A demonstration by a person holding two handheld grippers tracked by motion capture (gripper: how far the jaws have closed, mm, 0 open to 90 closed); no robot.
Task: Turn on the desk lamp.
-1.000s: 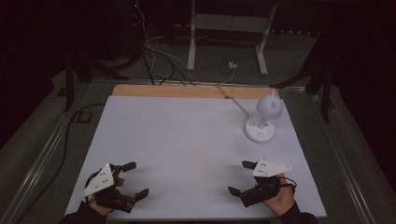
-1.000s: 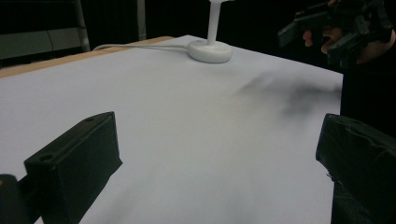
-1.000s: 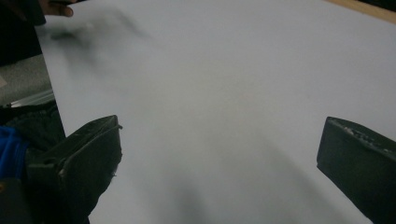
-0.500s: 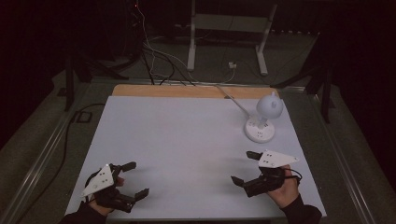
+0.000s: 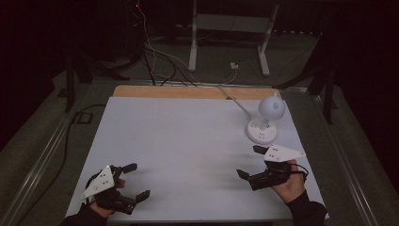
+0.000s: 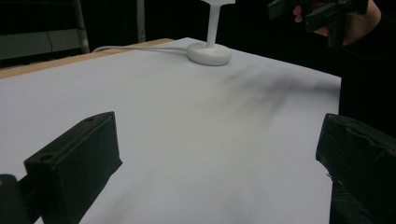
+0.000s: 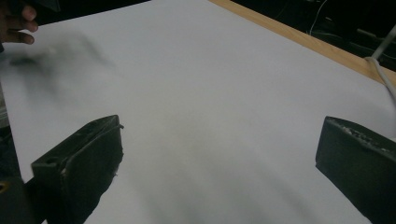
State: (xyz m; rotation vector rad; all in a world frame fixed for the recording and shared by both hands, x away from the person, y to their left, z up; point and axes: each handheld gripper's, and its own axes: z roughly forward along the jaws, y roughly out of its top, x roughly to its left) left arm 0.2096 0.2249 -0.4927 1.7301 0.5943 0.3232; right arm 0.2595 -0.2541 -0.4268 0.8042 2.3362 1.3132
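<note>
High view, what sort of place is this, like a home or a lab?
Probably a lab or recording studio, not a home: a bare white table in a dark room, loose cables on the floor behind it, a metal stand, and one white desk lamp.

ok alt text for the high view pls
Two hand-held claws, left and right, hover open over a white table near its front edge. A small white desk lamp stands at the far right, its cord trailing off the back.
</note>
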